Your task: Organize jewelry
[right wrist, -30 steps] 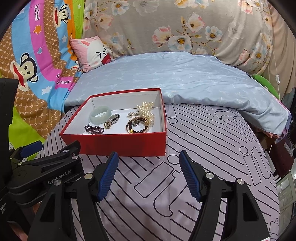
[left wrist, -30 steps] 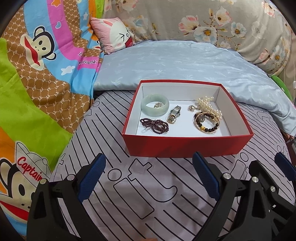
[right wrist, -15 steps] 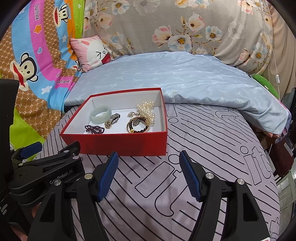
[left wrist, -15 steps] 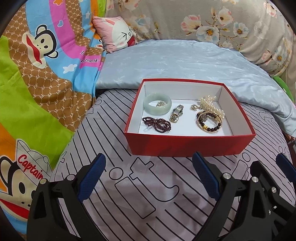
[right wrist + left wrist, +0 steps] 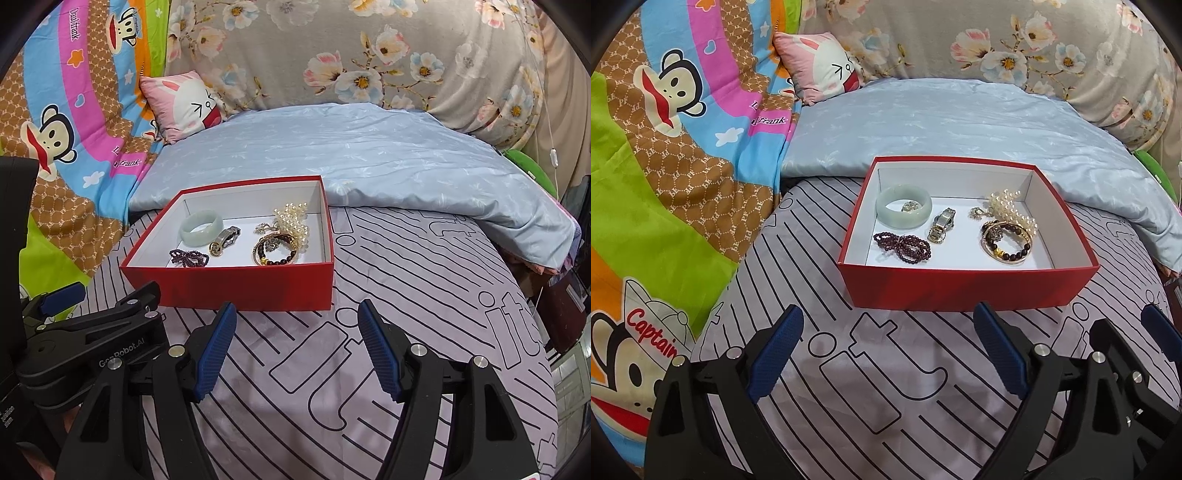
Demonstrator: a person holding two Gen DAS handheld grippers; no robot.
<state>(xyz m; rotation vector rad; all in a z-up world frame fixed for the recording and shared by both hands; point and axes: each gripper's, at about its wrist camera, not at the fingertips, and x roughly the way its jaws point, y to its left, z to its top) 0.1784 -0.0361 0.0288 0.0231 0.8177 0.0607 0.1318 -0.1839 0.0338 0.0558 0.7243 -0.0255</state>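
Note:
A red box (image 5: 960, 288) with a white inside sits on the striped bedsheet; it also shows in the right wrist view (image 5: 258, 282). In it lie a pale green bangle (image 5: 903, 209), a dark purple bead bracelet (image 5: 903, 248), a small metal watch (image 5: 942, 225), a pearl strand (image 5: 1012, 212) and a gold bangle with dark beads (image 5: 1006, 243). My left gripper (image 5: 888, 332) is open and empty, just short of the box's near wall. My right gripper (image 5: 297, 328) is open and empty, near the box's front right corner.
A light blue quilt (image 5: 942, 122) lies folded behind the box. A cartoon monkey blanket (image 5: 665, 147) rises on the left. A pink rabbit pillow (image 5: 820, 70) and a floral cover (image 5: 369, 55) are at the back. The bed's edge drops off at the right (image 5: 546, 295).
The left gripper has moved slightly left and forward, so the box sits further right and lower in its view. The right gripper has barely moved. Both stay open.

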